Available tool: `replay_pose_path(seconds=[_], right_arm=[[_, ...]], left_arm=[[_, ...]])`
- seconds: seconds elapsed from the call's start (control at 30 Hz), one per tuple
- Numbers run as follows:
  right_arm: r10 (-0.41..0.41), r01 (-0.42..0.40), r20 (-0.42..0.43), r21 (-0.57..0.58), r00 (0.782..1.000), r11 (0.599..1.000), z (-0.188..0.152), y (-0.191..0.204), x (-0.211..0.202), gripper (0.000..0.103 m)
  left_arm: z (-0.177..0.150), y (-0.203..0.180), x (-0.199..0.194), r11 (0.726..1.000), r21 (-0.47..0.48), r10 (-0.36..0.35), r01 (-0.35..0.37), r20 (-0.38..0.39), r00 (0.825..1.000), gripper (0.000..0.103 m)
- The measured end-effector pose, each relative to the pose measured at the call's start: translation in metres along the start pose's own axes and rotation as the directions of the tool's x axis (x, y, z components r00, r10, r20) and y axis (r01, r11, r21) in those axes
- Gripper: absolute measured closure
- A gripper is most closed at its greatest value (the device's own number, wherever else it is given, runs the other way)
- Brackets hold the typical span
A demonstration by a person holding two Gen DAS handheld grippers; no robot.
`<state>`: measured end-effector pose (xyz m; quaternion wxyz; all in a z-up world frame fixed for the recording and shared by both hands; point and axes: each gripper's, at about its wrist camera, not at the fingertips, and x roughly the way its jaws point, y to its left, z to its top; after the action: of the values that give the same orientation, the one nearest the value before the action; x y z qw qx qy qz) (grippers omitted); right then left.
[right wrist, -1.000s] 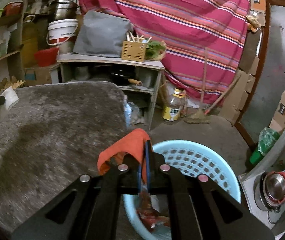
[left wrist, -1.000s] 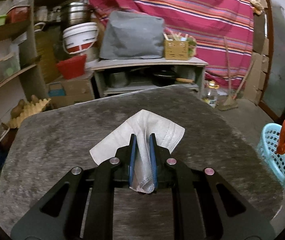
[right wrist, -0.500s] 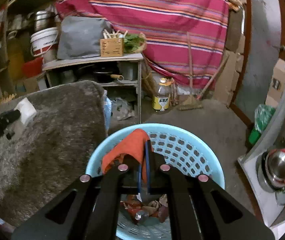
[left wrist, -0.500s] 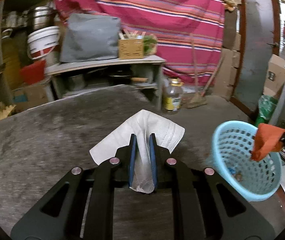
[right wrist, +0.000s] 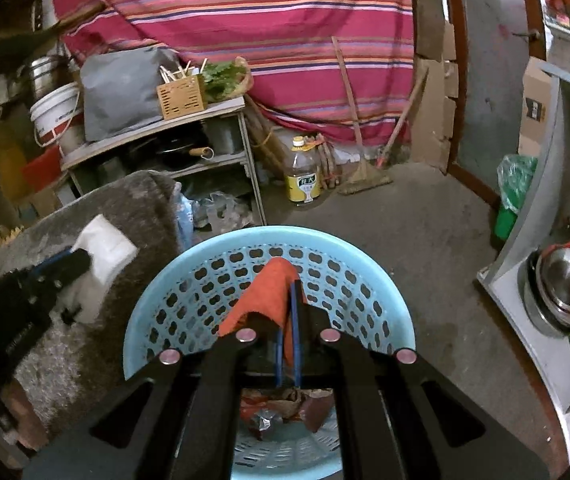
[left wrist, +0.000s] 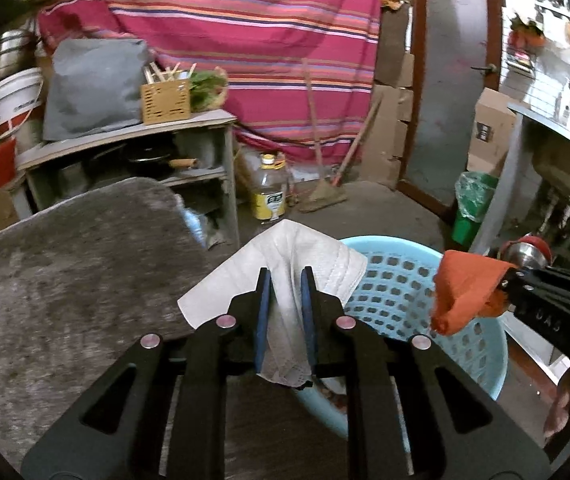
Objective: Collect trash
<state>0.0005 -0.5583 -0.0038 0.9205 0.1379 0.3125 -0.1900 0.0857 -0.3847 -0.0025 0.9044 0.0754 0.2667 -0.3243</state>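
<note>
The right hand-held gripper point(right wrist: 288, 292) hides most crumpled wrappers point(right wrist: 285, 408) at six o'clock inside the pale-blue perforated plastic basket point(right wrist: 205, 256).

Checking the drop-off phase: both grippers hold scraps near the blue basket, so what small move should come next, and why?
Probably open the right gripper. It is shut on the orange scrap directly above the blue basket, which already holds wrappers. The left gripper, its jaws just opening around the white tissue, sits only over the basket's near rim.
</note>
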Motion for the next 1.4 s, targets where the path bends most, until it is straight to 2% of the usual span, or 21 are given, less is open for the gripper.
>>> replay_pose_path(seconds=[0.1,0.13,0.17,0.23,0.33,0.43,0.73,0.77,0.8,0.83,0.87,1.03,1.13,1.27,1.3,1.4], right_arm=[[-0.011,0.011,0.005,0.012,1.0,1.0,0.0,-0.006,-0.002,0.1],[-0.013,0.013,0.004,0.016,1.0,1.0,0.0,-0.008,-0.002,0.1],[-0.016,0.016,0.002,0.021,1.0,1.0,0.0,-0.011,-0.001,0.1],[-0.019,0.019,-0.006,0.03,1.0,0.999,-0.002,-0.014,0.001,0.1],[-0.017,0.018,-0.014,0.04,1.0,0.999,-0.003,-0.017,0.005,0.1],[-0.021,0.022,-0.015,0.038,1.0,0.999,-0.003,-0.016,0.007,0.099],[-0.068,0.068,-0.015,0.014,0.998,0.998,-0.001,-0.002,0.018,0.098],[-0.073,0.073,-0.018,0.015,0.997,0.997,-0.001,0.0,0.018,0.093],[-0.078,0.079,-0.022,0.015,0.997,0.997,-0.001,0.0,0.019,0.066],[-0.093,0.093,-0.016,0.016,0.996,0.996,-0.001,0.001,0.019,0.046],[-0.107,0.107,-0.003,0.016,0.994,0.994,-0.002,0.002,0.018,0.02],[-0.118,0.118,-0.038,-0.002,0.992,0.993,-0.006,0.006,0.024,0.02],[-0.116,0.115,-0.053,-0.02,0.992,0.993,-0.01,0.012,0.026,0.015],[-0.102,0.101,-0.013,-0.059,0.995,0.993,-0.014,0.028,0.008,0.012],[-0.088,0.088,0.0,-0.067,0.996,0.994,-0.015,0.032,0.001,0.007],[-0.04,0.045,0.075,-0.067,0.996,0.997,-0.015,0.048,-0.026,0.004]], left_arm=[[0.0,-0.011,0.005,1.0,0.013,-0.023,0.023,-0.001,1.0,0.08],[-0.001,-0.014,0.007,0.999,0.017,-0.028,0.028,-0.002,1.0,0.071],[-0.001,-0.016,0.009,0.999,0.018,-0.032,0.032,-0.004,0.999,0.055],[-0.003,-0.016,0.009,0.999,0.022,-0.025,0.025,0.005,1.0,0.038],[-0.004,-0.014,0.007,1.0,0.022,-0.011,0.011,0.014,1.0,0.03],[-0.004,-0.006,0.003,1.0,0.008,0.025,-0.025,0.031,0.999,0.015],[-0.002,0.024,-0.006,0.993,-0.059,0.108,-0.105,0.041,0.993,0.007],[-0.002,0.027,-0.007,0.991,-0.062,0.12,-0.118,0.04,0.992,0.007],[-0.002,0.028,-0.008,0.99,-0.064,0.126,-0.123,0.039,0.991,0.007],[-0.002,0.031,-0.01,0.99,-0.068,0.13,-0.127,0.039,0.991,0.006],[-0.002,0.034,-0.011,0.989,-0.071,0.131,-0.128,0.04,0.991,0.006],[-0.001,0.051,-0.031,0.984,-0.088,0.158,-0.152,0.055,0.986,0.006],[-0.004,0.063,-0.047,0.979,-0.108,0.18,-0.172,0.062,0.982,0.006],[-0.01,0.087,-0.077,0.966,-0.129,0.234,-0.222,0.085,0.969,0.005],[-0.011,0.093,-0.085,0.962,-0.135,0.25,-0.237,0.089,0.964,0.005],[-0.018,0.113,-0.111,0.946,-0.161,0.299,-0.282,0.097,0.949,0.005]])
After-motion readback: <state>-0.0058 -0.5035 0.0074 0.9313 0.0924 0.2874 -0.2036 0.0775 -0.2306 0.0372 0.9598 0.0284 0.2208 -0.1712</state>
